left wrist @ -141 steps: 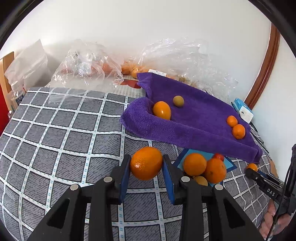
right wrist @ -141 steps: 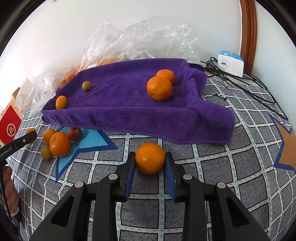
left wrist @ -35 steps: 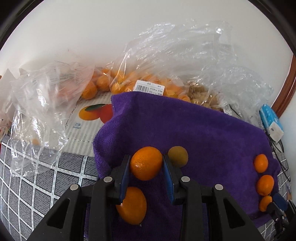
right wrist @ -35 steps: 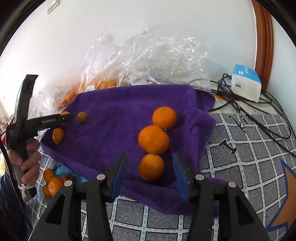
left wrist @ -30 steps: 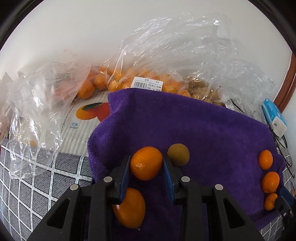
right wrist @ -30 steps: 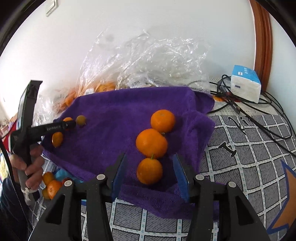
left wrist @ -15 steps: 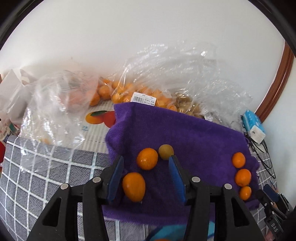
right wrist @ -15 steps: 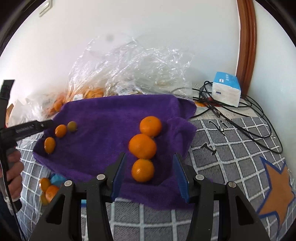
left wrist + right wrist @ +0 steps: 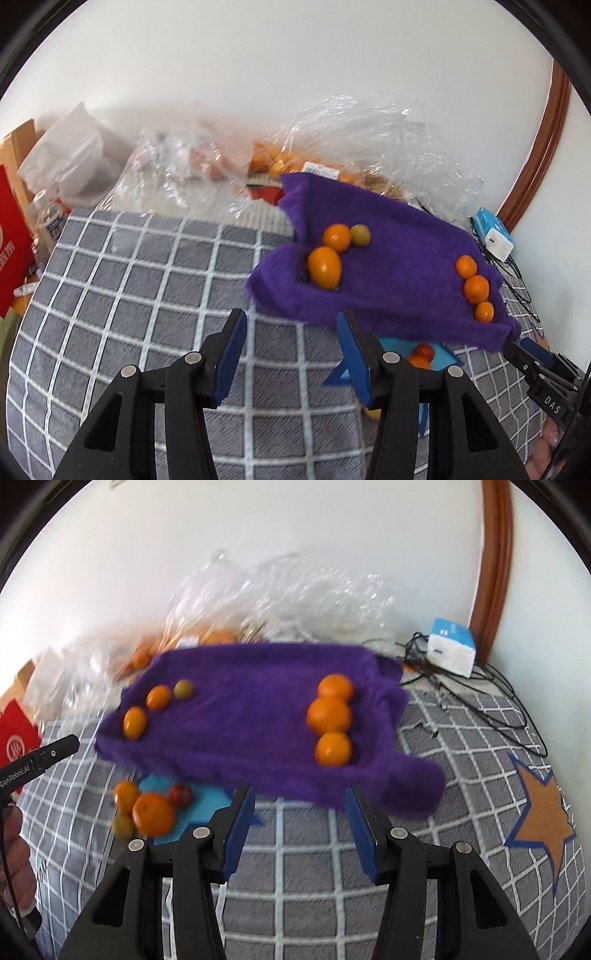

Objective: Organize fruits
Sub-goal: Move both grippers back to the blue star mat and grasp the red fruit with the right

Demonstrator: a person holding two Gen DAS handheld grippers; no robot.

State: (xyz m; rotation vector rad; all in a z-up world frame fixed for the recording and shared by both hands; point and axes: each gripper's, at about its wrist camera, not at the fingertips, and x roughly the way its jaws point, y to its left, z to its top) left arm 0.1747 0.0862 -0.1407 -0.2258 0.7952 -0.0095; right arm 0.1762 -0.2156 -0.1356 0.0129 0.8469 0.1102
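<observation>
A purple towel (image 9: 399, 266) lies on the grey checked cloth (image 9: 147, 280). At its left end two oranges (image 9: 325, 267) sit next to a greenish fruit (image 9: 360, 235). Three oranges (image 9: 328, 715) stand in a row at its right end. My left gripper (image 9: 291, 321) is open and empty, hanging over the cloth in front of the towel's left corner. My right gripper (image 9: 299, 797) is open and empty too, just short of the towel's front edge. Several loose fruits (image 9: 153, 814) lie on a blue star patch (image 9: 207, 797) below the towel, to the right gripper's left.
Clear plastic bags (image 9: 369, 140) with more oranges lie against the wall behind the towel. A white-and-blue box (image 9: 452, 651) and black cables (image 9: 491, 701) sit at the right. A red box (image 9: 11, 251) stands at the far left. An orange star patch (image 9: 543, 808) marks the cloth.
The left gripper opened and left its orange on the towel beside the greenish fruit, then drew back and up. The right gripper, still open, also pulled back from the towel.
</observation>
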